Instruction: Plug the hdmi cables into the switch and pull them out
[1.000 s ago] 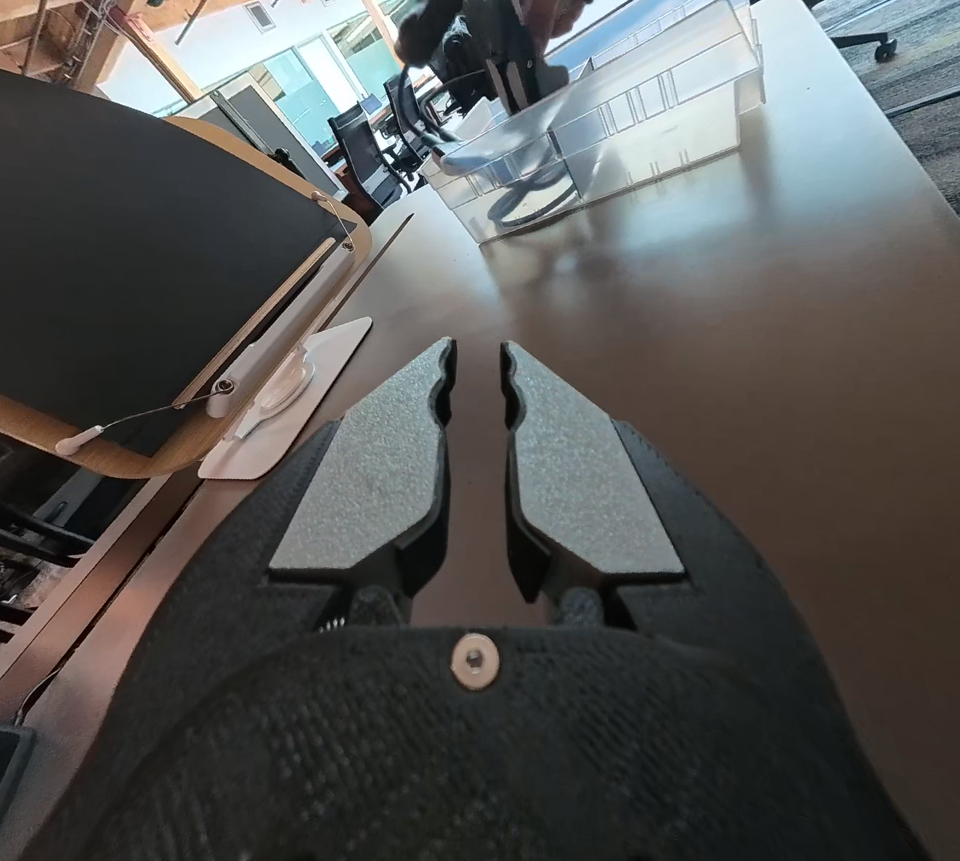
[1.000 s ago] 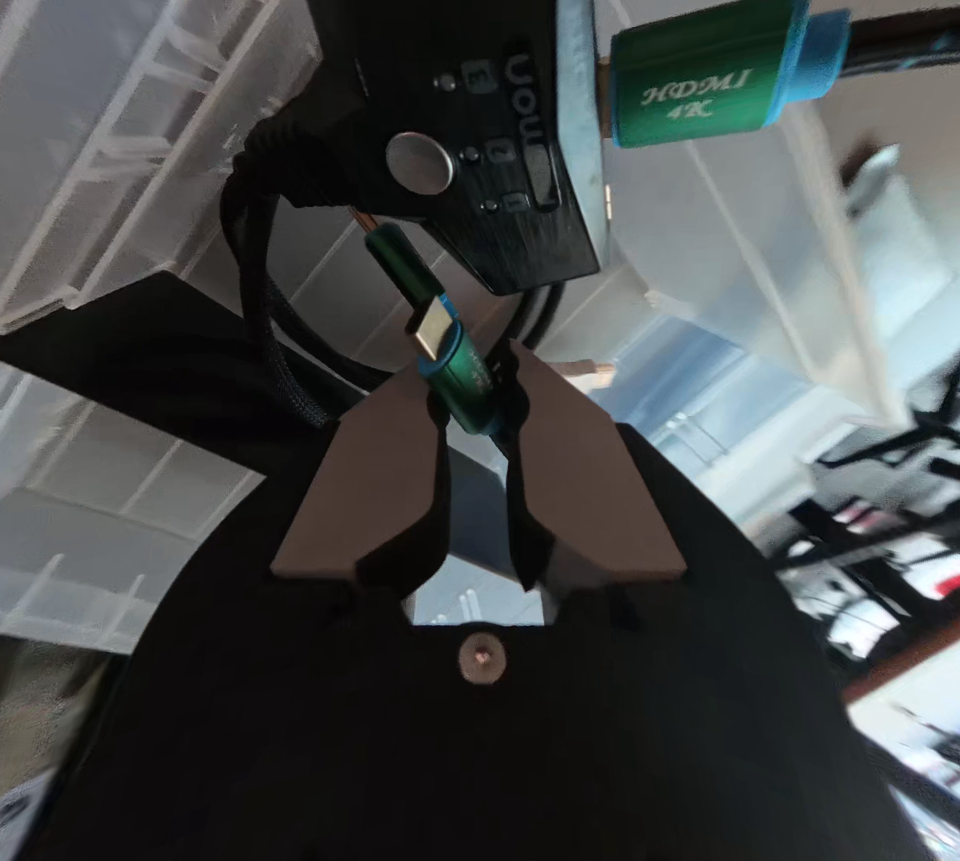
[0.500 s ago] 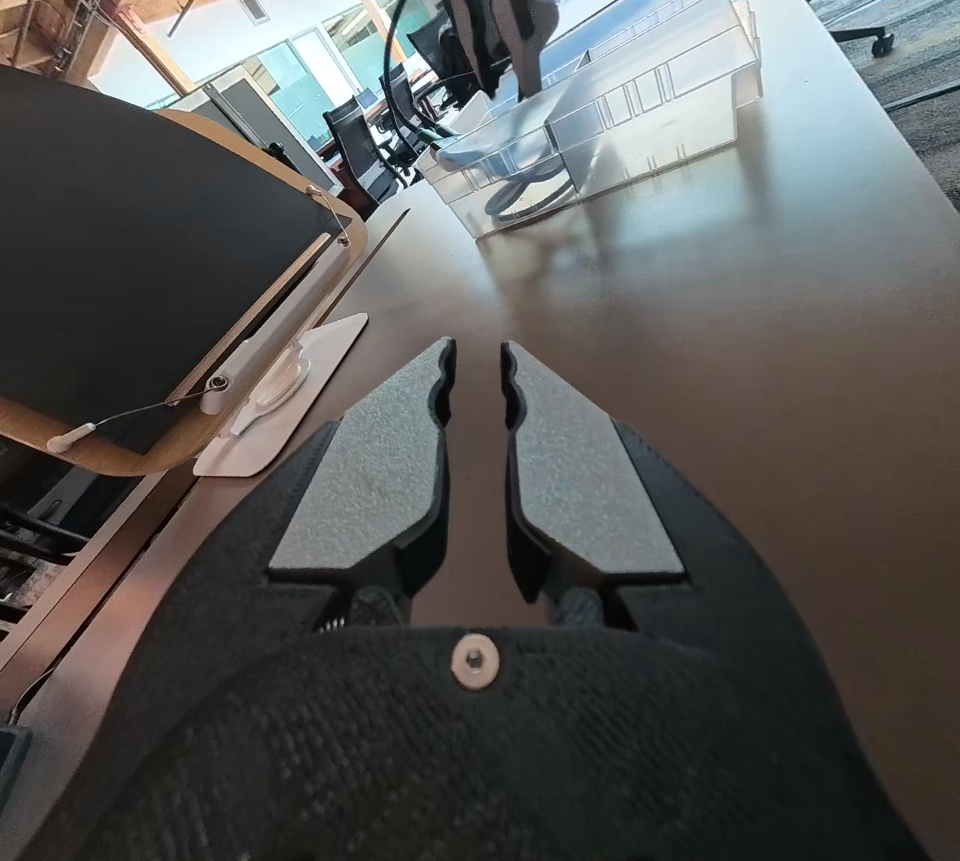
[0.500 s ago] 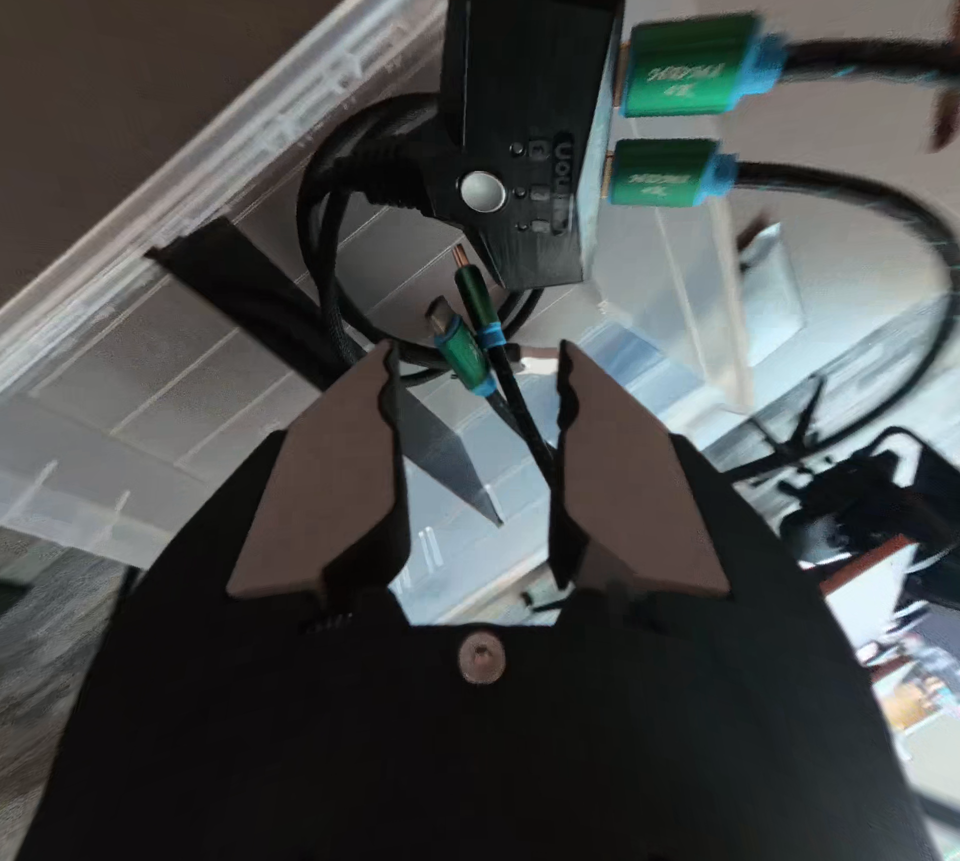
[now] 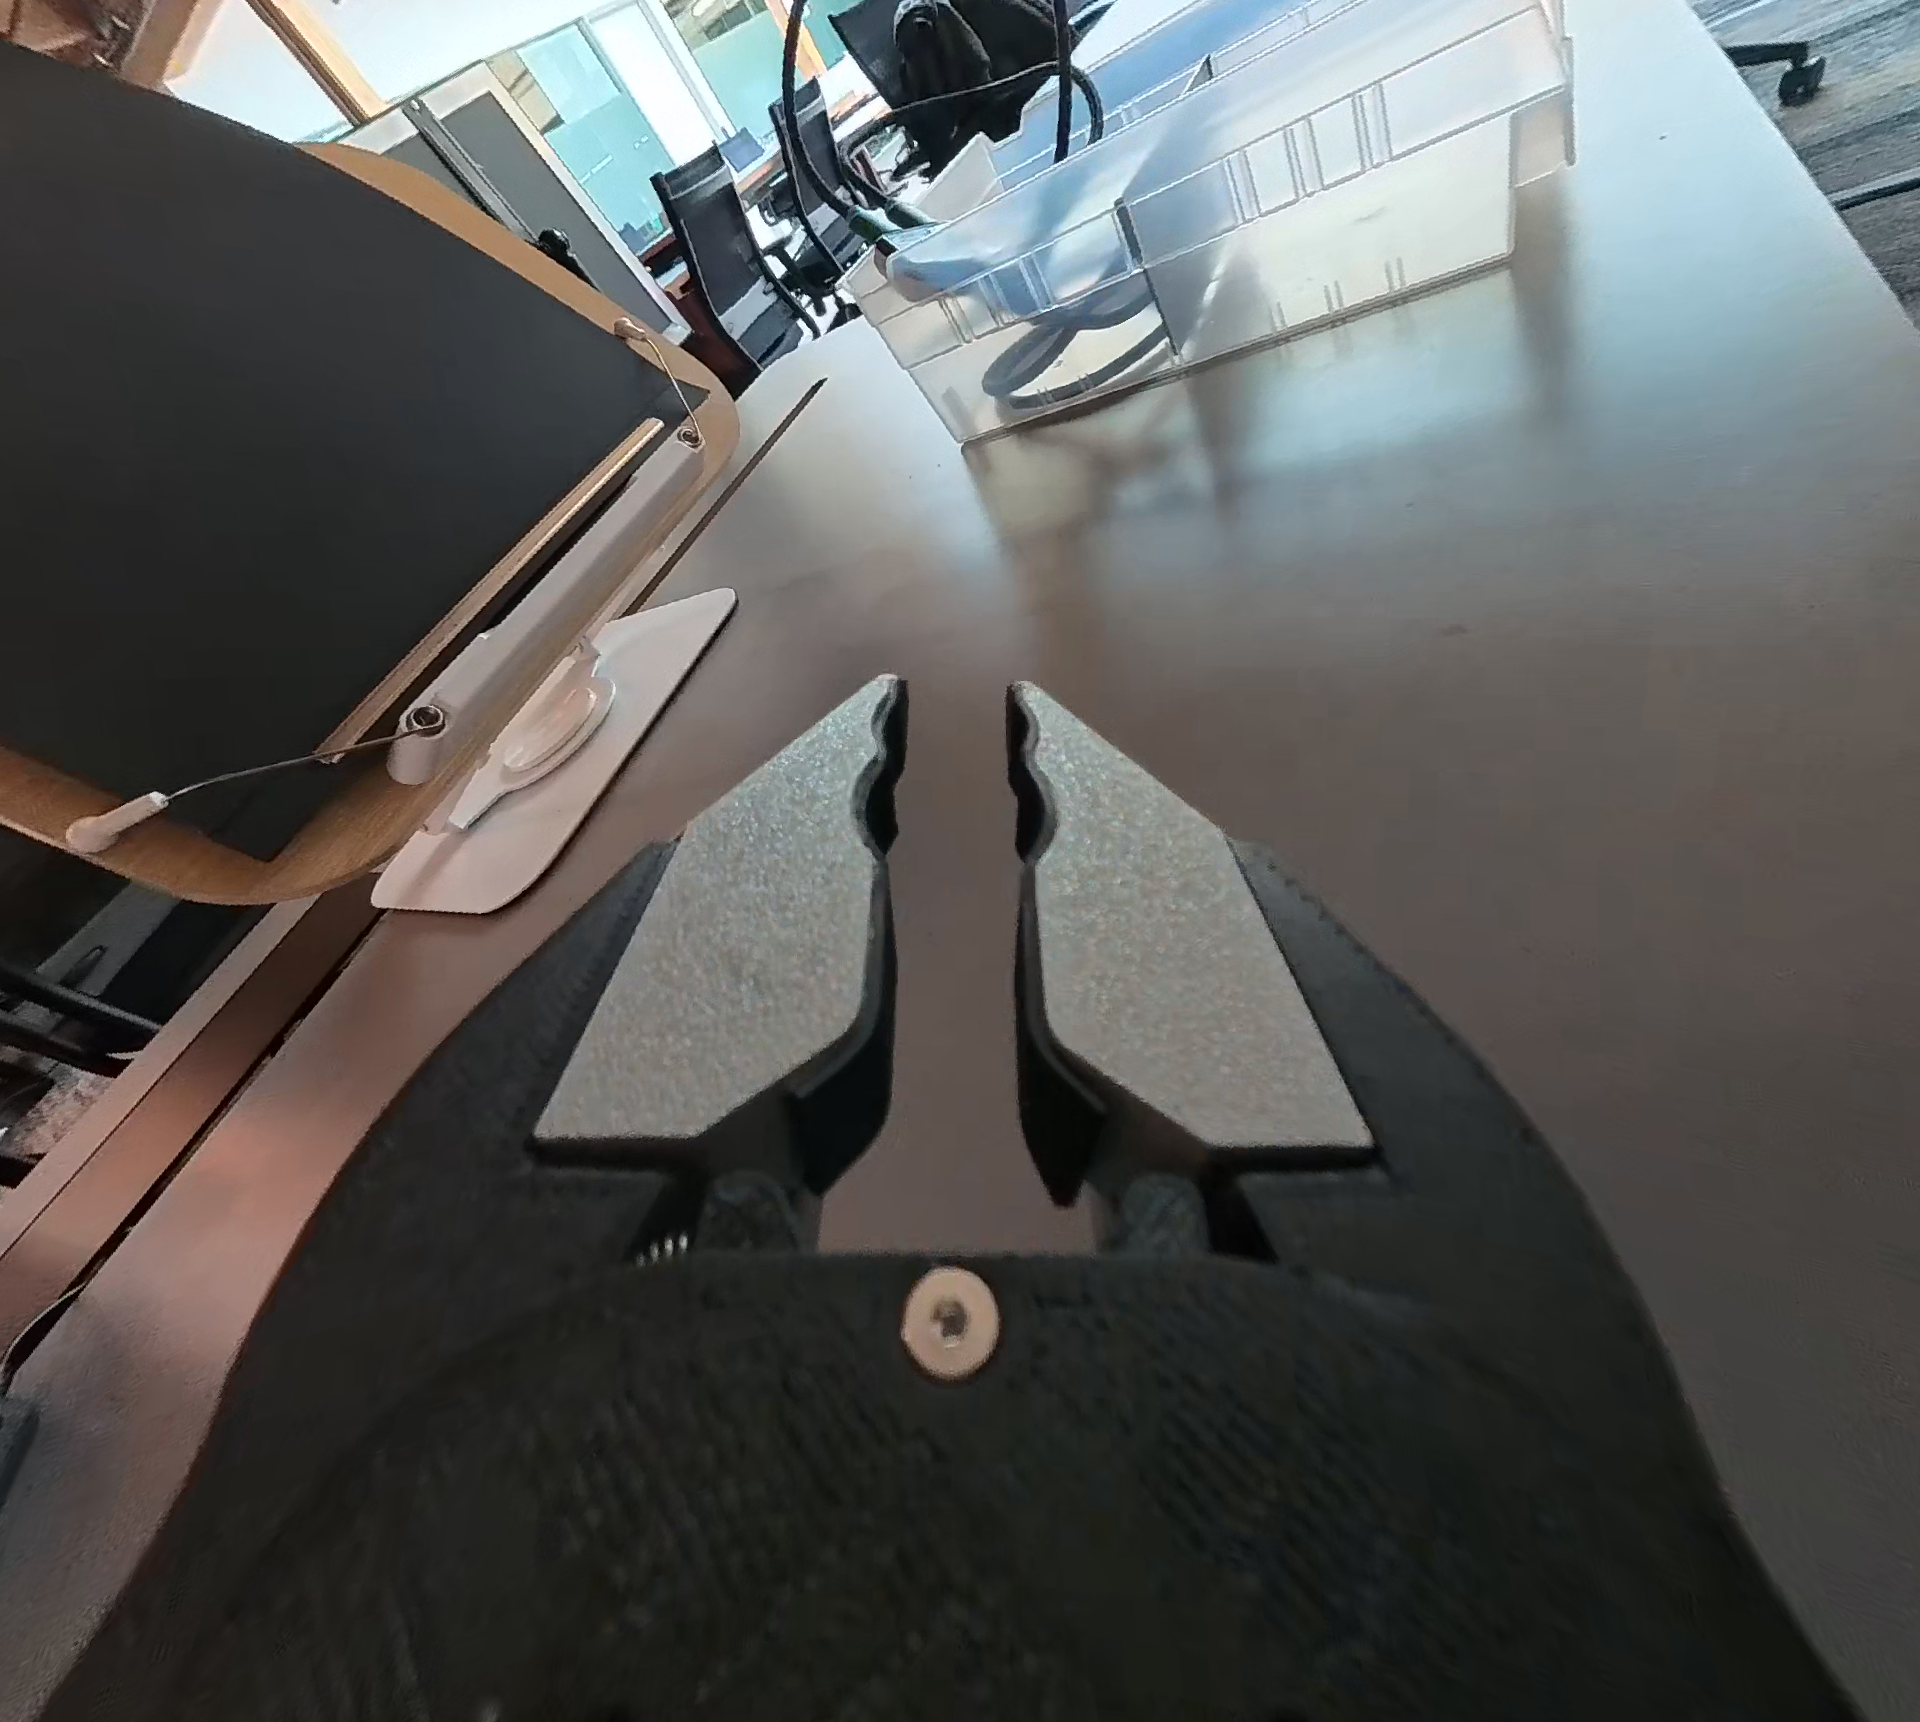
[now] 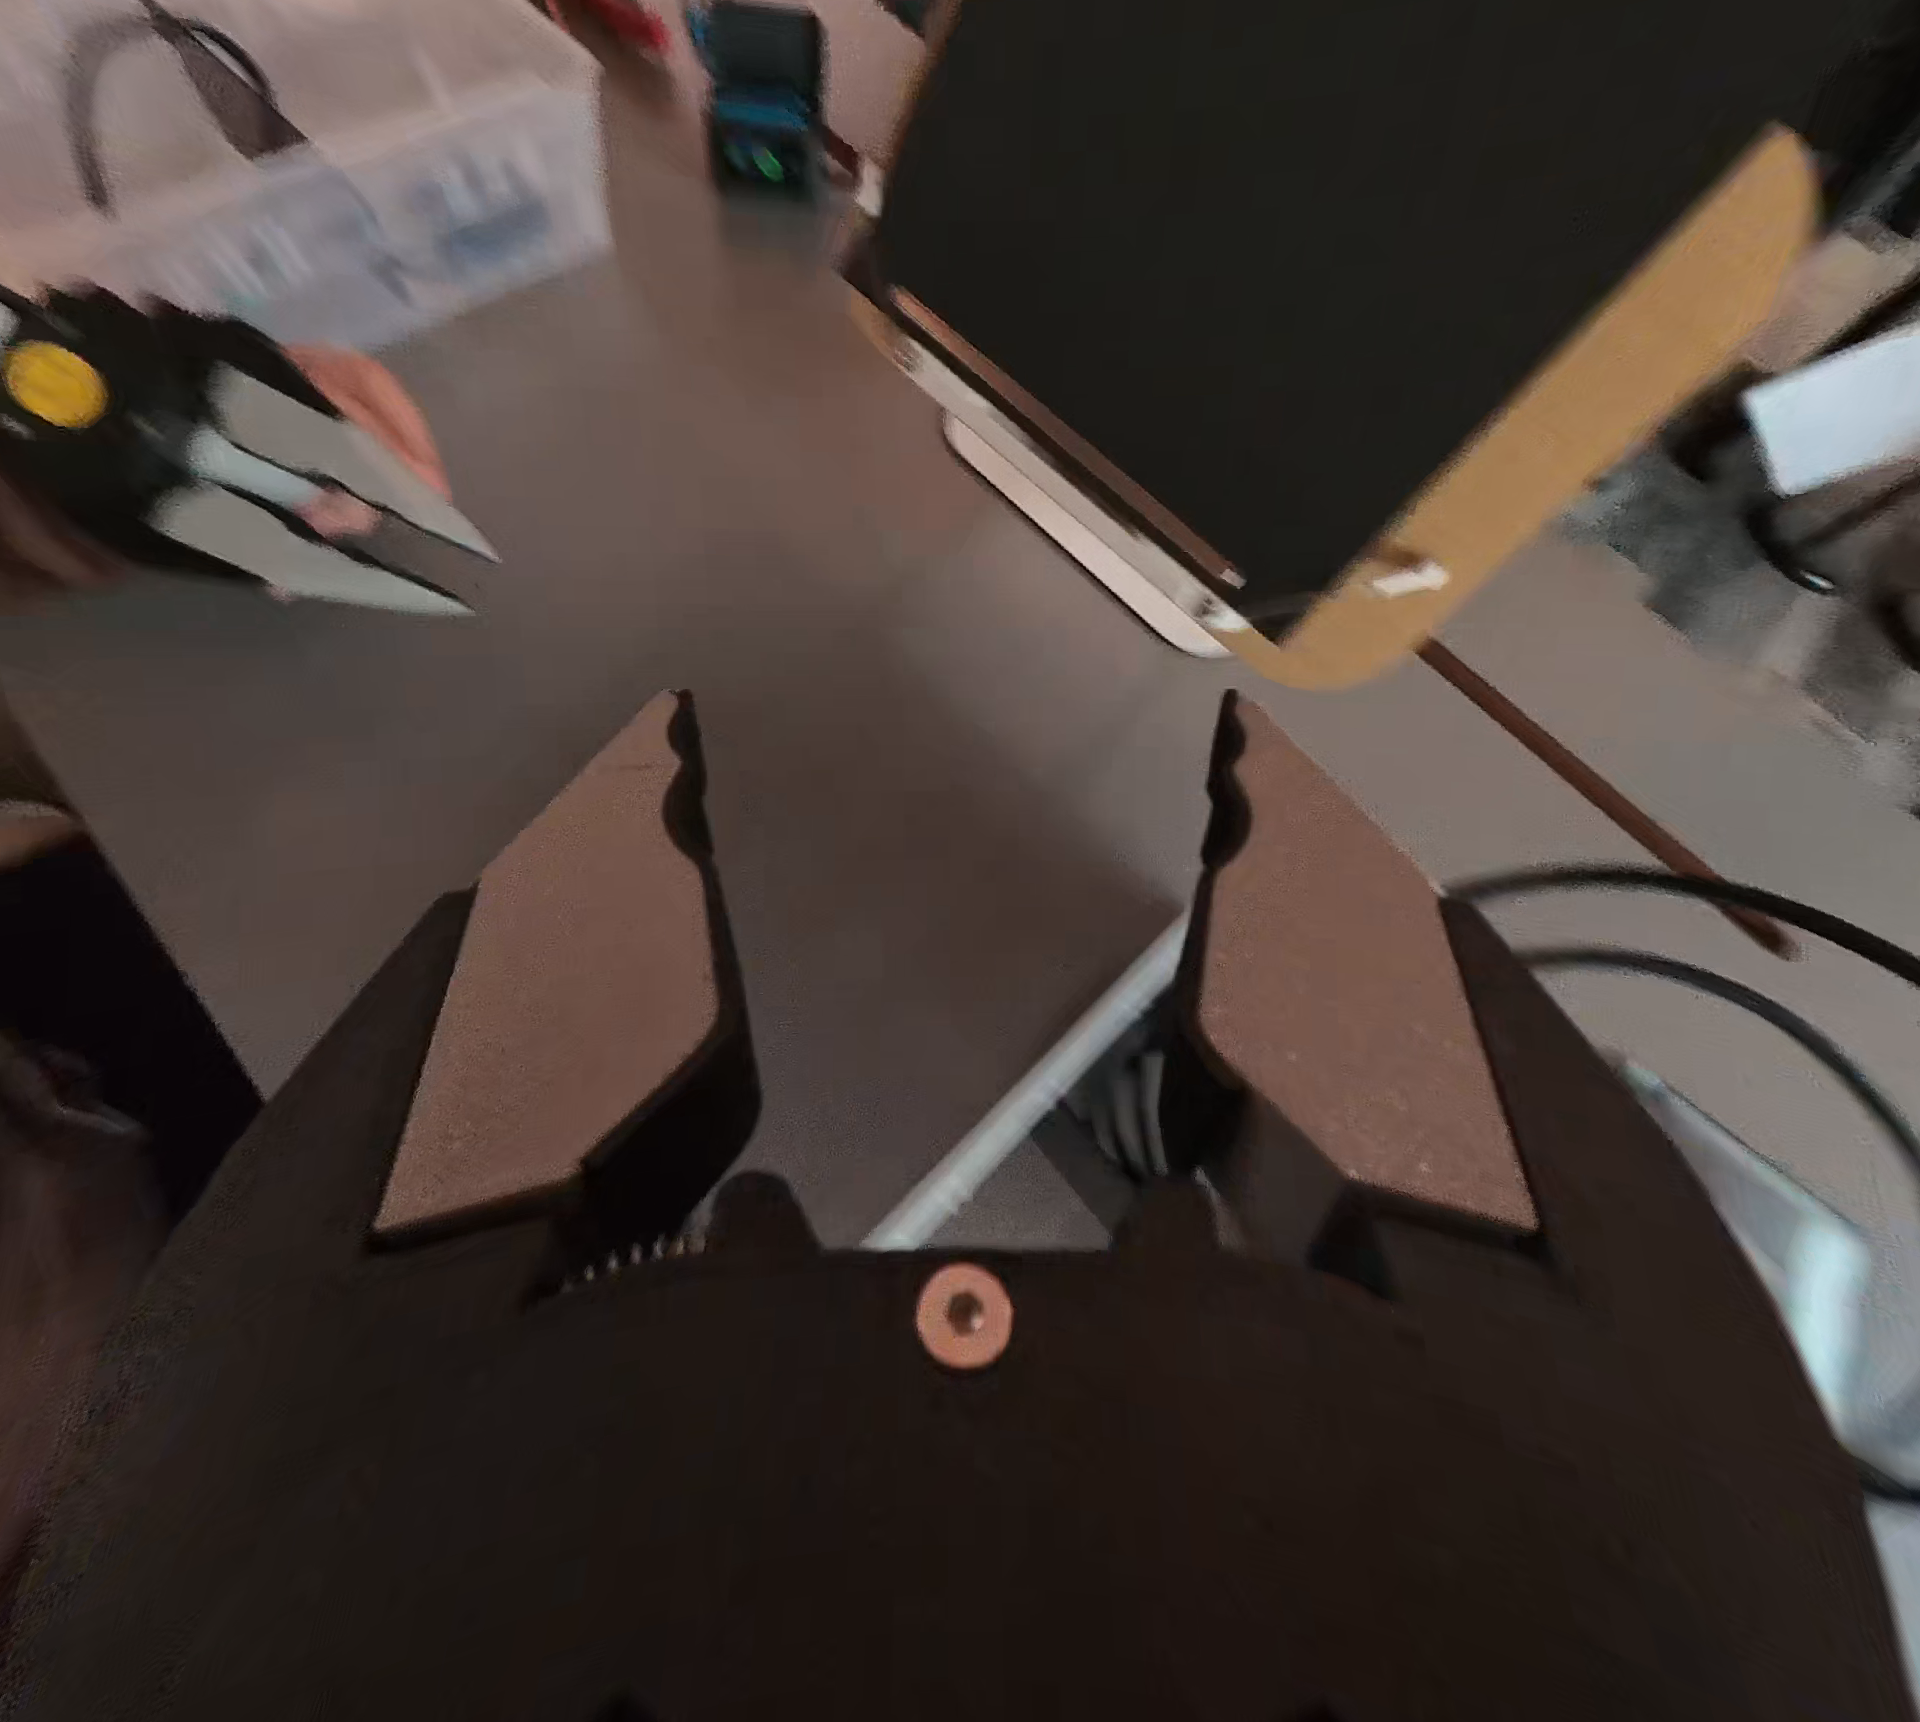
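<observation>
Right gripper (image 6: 954, 763), jaws spread wide and empty, above the brown tabletop (image 6: 831, 592); left gripper (image 5: 954, 742), jaws narrowly parted and empty, low over it. The next grasp is best squared on a plug body, not its cord. Ahead of the left gripper, the clear plastic divided bin (image 5: 1351, 218) holds looped black braided HDMI cable (image 5: 1049, 368); the switch is unseen.

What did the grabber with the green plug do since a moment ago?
The right gripper let go of the green plug, opened wide and swung away from the clear tray; it now faces the table and holds nothing. A black cable now loops up above the tray. The left gripper stayed low over the table, empty, its fingers a little apart.
</observation>
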Action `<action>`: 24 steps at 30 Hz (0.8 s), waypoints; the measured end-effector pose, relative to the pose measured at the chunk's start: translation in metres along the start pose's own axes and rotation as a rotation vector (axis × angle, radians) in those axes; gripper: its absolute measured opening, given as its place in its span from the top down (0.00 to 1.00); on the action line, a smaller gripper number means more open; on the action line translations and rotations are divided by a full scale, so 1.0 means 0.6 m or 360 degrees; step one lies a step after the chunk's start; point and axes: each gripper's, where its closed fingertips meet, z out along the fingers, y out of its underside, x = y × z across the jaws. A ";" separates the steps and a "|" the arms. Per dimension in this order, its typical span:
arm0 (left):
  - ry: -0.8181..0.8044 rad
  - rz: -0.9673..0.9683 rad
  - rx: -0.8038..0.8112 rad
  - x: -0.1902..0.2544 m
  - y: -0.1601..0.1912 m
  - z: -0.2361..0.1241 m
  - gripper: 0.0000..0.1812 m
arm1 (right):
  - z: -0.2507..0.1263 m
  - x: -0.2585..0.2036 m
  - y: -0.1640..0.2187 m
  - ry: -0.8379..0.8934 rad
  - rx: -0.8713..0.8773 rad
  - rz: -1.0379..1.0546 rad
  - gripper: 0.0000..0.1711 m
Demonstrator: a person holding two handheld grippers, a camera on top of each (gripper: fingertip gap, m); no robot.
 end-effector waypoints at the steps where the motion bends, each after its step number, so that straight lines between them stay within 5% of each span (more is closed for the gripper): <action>1: -0.0011 0.0006 -0.0002 -0.002 0.001 0.000 0.91 | 0.020 -0.030 -0.007 -0.0041 0.0063 0.0033 0.46; 7: 0.0004 -0.0084 0.0017 -0.010 0.004 -0.005 0.85 | 0.186 -0.179 -0.005 -0.0490 0.0386 0.0112 0.45; 12: 0.0023 -0.0287 0.0104 -0.020 -0.008 -0.015 0.80 | 0.325 -0.127 0.077 -0.0229 0.0333 0.0047 0.45; 14: 0.0008 -0.0281 0.0094 -0.021 -0.006 -0.014 0.80 | 0.359 -0.115 0.115 -0.0190 0.0262 0.0033 0.55; 16: 0.0007 -0.0256 0.0074 -0.018 -0.004 -0.012 0.79 | 0.374 -0.120 0.129 -0.0254 0.0136 0.0033 0.49; 24: -0.0049 -0.0410 -0.0070 0.010 -0.013 -0.005 0.77 | 0.375 -0.127 0.133 -0.0297 0.0131 0.0033 0.53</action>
